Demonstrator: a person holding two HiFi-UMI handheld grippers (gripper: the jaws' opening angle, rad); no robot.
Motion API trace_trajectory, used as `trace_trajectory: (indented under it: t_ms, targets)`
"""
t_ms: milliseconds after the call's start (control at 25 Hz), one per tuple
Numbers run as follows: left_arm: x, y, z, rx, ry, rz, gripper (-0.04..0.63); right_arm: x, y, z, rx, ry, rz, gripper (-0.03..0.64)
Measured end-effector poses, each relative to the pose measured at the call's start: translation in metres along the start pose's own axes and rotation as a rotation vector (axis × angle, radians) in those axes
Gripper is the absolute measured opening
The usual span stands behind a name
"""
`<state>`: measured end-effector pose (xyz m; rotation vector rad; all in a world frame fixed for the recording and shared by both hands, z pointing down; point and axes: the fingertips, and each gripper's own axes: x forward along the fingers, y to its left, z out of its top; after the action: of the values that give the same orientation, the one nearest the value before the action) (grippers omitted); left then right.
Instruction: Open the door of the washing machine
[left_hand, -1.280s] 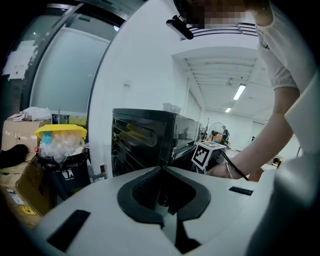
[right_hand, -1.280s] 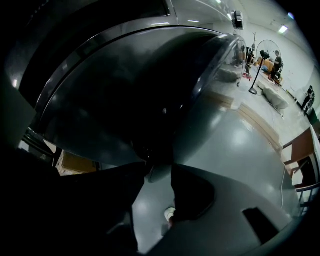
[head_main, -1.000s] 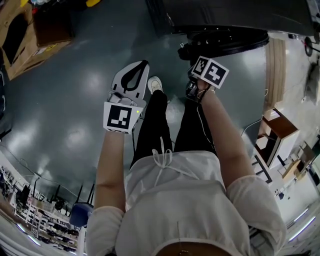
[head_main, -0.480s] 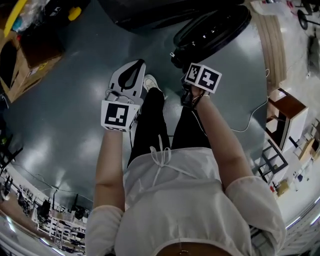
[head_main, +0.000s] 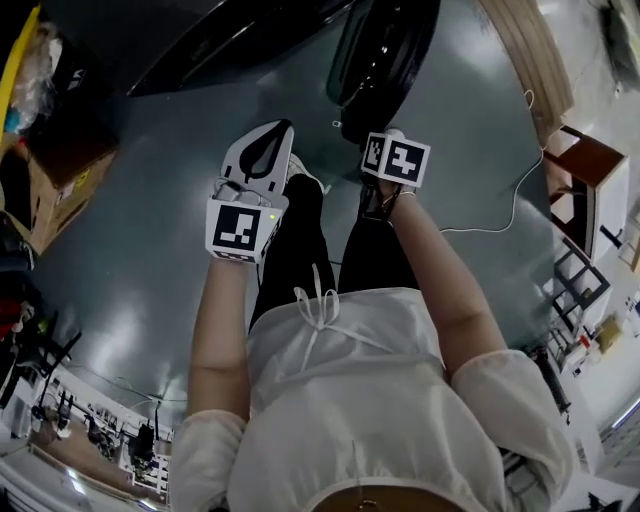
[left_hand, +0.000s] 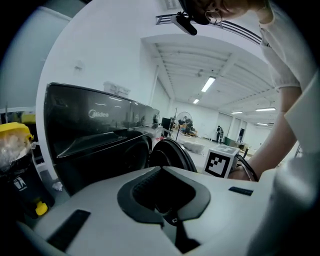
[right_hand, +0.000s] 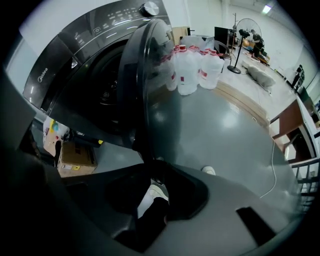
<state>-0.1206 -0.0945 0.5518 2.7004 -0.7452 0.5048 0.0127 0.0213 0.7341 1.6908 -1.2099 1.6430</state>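
Now the washer (right_hand: 75, 55) door (head_main: 385, 55) stands open at top centre, its lower rim just beside the right gripper (right_hand: 155, 212), whose fingers, slightly apart, have just been closing on nothing. Left gripper (head_main: 282, 135) fingers are together. Bare floor (head_main: 130, 230) spreads left. A second ago the door lay flatter across the top.
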Motion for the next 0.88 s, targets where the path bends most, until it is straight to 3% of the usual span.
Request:
trace_trajectory:
  t_ms: [560, 880]
  targets:
    - [0.096, -0.102, 0.01, 0.062, 0.077, -0.111, 0.021, -0.029, -0.127, 0.02, -0.035, 0.023, 0.033, 0.1]
    - [0.152, -0.146, 0.016, 0.027, 0.09, -0.114, 0.021, -0.036, -0.189, 0.034, -0.062, 0.021, 0.053, 0.117]
